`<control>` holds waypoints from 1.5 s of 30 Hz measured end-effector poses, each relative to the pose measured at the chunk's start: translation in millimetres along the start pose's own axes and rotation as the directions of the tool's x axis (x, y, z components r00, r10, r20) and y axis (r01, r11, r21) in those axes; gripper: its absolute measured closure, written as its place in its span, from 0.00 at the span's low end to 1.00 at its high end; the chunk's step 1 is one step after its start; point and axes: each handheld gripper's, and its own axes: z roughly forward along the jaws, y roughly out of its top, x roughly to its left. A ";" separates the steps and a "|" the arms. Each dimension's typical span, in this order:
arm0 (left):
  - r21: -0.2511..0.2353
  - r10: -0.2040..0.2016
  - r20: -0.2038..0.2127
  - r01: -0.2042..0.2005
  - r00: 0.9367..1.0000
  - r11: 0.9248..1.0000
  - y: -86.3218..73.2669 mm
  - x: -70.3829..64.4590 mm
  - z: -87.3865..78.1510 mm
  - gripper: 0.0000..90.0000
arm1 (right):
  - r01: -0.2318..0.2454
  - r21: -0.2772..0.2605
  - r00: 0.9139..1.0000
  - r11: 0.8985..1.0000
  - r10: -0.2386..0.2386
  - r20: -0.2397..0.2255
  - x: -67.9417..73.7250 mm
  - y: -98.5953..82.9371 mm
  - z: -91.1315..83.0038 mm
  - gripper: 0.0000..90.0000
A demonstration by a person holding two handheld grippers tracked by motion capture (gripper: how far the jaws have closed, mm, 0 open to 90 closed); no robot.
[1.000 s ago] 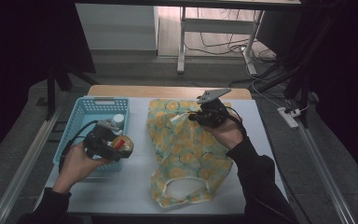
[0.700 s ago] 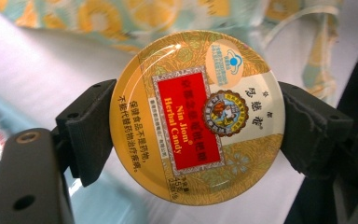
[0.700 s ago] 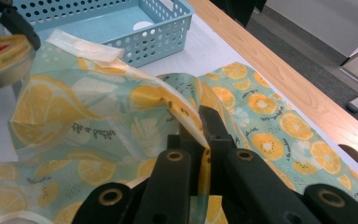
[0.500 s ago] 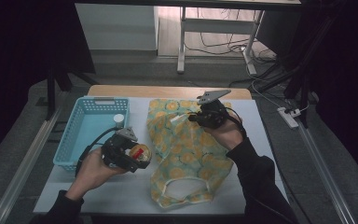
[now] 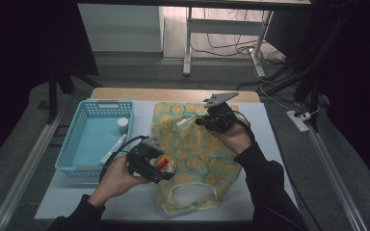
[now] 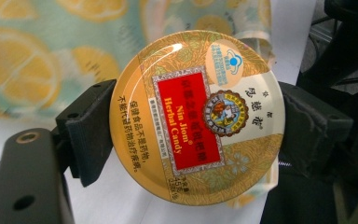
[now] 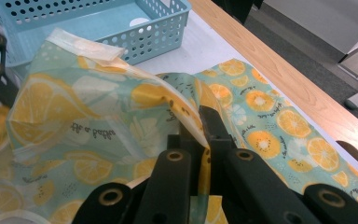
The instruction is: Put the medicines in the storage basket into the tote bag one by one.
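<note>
Candy tin [image 6: 196,117] clamped, bag [image 7: 102,116] pinched

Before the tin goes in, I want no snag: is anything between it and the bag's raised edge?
Nothing visible does. The left gripper holds the candy tin right beside the lemon-print bag, whose top layer the right gripper pinches up. Whether the mouth gapes wide enough is unclear.

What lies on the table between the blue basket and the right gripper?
In the high view, the lemon-print bag lies between the blue basket and right gripper.
</note>
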 end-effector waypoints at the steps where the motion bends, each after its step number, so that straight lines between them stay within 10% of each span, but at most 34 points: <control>1: -0.001 0.002 0.005 -0.002 1.000 1.000 1.8 -0.9 2.2 0.22 | -0.001 0.000 1.000 1.000 0.001 0.000 0.0 0.1 0.0 0.99; 19: 0.003 0.080 0.071 -0.080 0.994 0.997 30.3 -14.6 44.9 0.22 | -0.013 0.004 1.000 1.000 0.013 0.006 -3.6 -2.2 2.7 0.99; 45: 0.002 -0.023 -0.131 0.023 0.991 1.000 41.9 47.7 90.0 0.22 | -0.034 0.008 0.999 0.999 0.034 -0.012 -3.8 -4.4 8.1 0.99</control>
